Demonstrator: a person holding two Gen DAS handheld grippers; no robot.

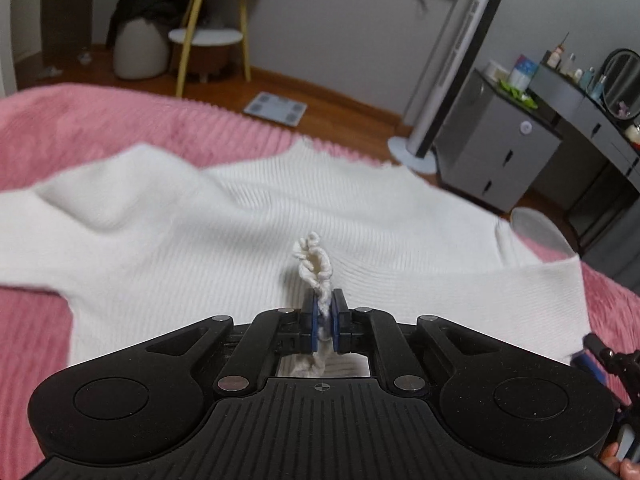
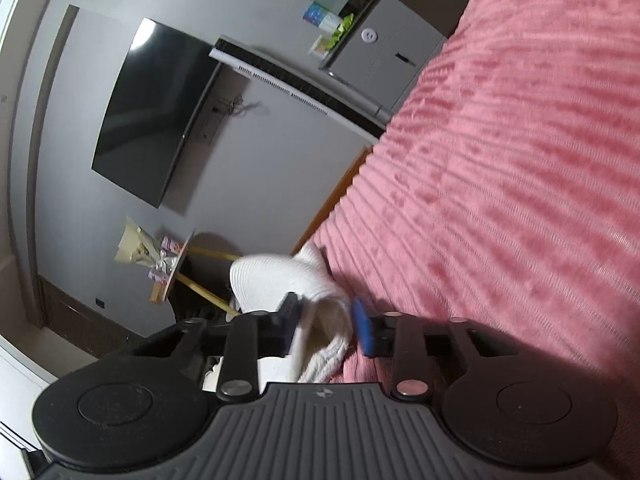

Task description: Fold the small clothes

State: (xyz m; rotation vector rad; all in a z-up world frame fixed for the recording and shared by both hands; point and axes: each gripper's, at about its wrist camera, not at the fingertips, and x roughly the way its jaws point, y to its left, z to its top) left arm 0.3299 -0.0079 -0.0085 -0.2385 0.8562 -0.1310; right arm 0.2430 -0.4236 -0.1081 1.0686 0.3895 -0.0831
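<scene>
A white ribbed sweater point(image 1: 280, 216) is seen spread over a pink ribbed blanket point(image 1: 80, 120) on a bed, its sleeves reaching out to either side in the left wrist view. The left gripper point(image 1: 325, 312) is closed tight on a pinched-up fold of the sweater's knit, which is squeezed between the blue pads point(image 1: 316, 320) and pokes up above them in a small bunched tuft; a further bit of the fabric is seen hanging below the jaws. At the lower right edge of that view, part of the other tool and a fingertip are just caught, near the end of one sleeve. In the right wrist view, which is tilted steeply, the right gripper point(image 2: 326, 320) is seen with its jaws partly apart and a bunched piece of the sweater point(image 2: 288, 276) lying between them; the cloth is touched by the left-hand pad, while a small gap seems to be left at the blue pad point(image 2: 362, 326) on the other side, so a firm grip cannot be confirmed. Beyond the bed, a wooden floor, a bathroom scale point(image 1: 276, 109), a grey cabinet point(image 1: 496, 152) and a wall-mounted television point(image 2: 152, 112) are visible.
</scene>
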